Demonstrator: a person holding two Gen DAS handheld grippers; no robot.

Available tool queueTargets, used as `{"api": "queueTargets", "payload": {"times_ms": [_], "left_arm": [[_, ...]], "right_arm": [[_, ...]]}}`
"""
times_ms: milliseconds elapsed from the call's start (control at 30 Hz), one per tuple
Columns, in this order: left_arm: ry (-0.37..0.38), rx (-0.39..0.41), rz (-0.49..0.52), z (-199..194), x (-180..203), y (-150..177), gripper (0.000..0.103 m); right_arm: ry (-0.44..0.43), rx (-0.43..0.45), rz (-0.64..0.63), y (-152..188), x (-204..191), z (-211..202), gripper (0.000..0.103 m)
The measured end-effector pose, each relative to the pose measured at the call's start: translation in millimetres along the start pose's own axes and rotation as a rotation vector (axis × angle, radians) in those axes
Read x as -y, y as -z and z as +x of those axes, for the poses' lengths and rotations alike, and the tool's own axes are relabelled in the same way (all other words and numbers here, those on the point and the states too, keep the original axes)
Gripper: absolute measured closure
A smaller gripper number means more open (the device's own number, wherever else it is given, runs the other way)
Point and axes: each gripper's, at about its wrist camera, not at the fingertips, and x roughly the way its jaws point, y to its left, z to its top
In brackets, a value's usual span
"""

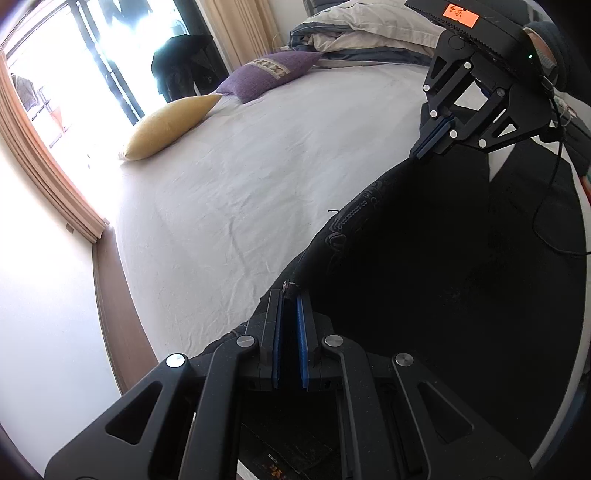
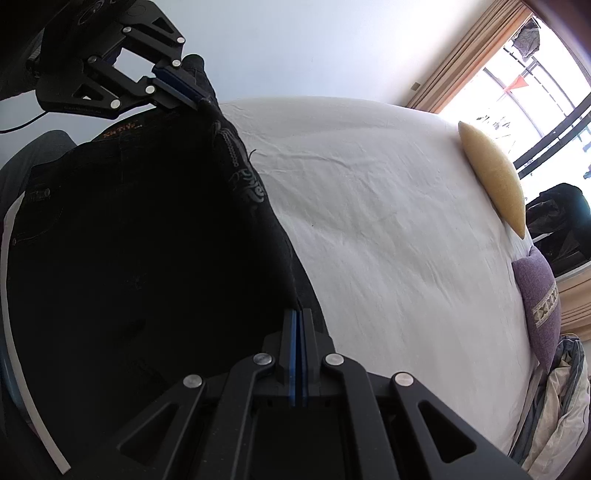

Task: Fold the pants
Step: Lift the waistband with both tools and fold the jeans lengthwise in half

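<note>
Black pants [image 1: 443,266] with grey embroidery hang stretched between both grippers above a white bed. My left gripper [image 1: 290,295] is shut on one corner of the waistband; it also shows in the right wrist view [image 2: 201,101] at top left. My right gripper [image 2: 298,314] is shut on the other edge of the pants [image 2: 140,240]; it shows in the left wrist view [image 1: 419,153] at upper right. The lower legs of the pants are hidden.
The white bed sheet [image 1: 240,192] spreads beyond the pants. A yellow pillow [image 1: 170,125] and a purple pillow [image 1: 269,74] lie at its far side, with a rumpled duvet [image 1: 362,29] nearby. A bright window with curtains [image 2: 517,74] is behind.
</note>
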Motion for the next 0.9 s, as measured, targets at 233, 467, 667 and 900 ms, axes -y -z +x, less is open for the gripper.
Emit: {"api": "queueTargets", "payload": {"times_ms": [233,467,667,900], "left_arm": [[0.050,-0.013,0.084,-19,49,24,0.097],[0.072,-0.051,0.227,-24,108,49,0.097],[0.076,-0.073,0.347,-24,150,73,0.097],[0.083,-0.080,0.450,-28,182,93,0.097]], "right_arm": [[0.017,-0.024,-0.009,26,-46,-12,0.102],[0.036,-0.095,-0.113,43,-90,-12,0.102],[0.065,-0.151,-0.255,58,-135,-13,0.102],[0.097,-0.182,-0.364,66,-170,-15,0.102]]}}
